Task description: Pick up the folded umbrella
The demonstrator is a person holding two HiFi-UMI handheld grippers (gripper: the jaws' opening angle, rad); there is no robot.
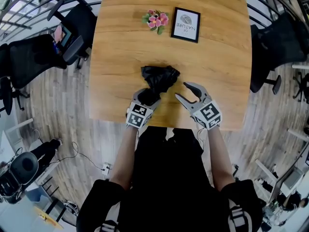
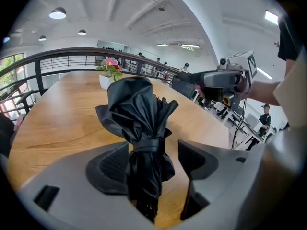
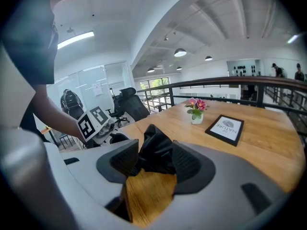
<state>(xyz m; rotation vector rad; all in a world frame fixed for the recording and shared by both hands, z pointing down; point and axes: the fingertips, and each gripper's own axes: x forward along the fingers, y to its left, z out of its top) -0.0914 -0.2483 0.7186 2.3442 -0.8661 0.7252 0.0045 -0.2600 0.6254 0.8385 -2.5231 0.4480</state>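
The folded black umbrella (image 1: 161, 76) lies on the wooden table (image 1: 116, 47) near its front edge. My left gripper (image 1: 150, 95) straddles the umbrella's strapped near end. In the left gripper view the umbrella (image 2: 136, 109) runs between the jaws of that gripper (image 2: 151, 157); it leans against the left pad (image 2: 112, 164), and a gap shows at the right pad (image 2: 194, 157). My right gripper (image 1: 182, 91) hovers open just right of the umbrella, nothing between its fingers. In the right gripper view the umbrella (image 3: 156, 150) shows beyond the open jaws of the right gripper (image 3: 154, 163).
A small pot of pink flowers (image 1: 155, 20) and a framed sign (image 1: 186, 24) stand at the far side of the table. Black office chairs flank the table at left (image 1: 72, 28) and right (image 1: 277, 45). A railing runs behind.
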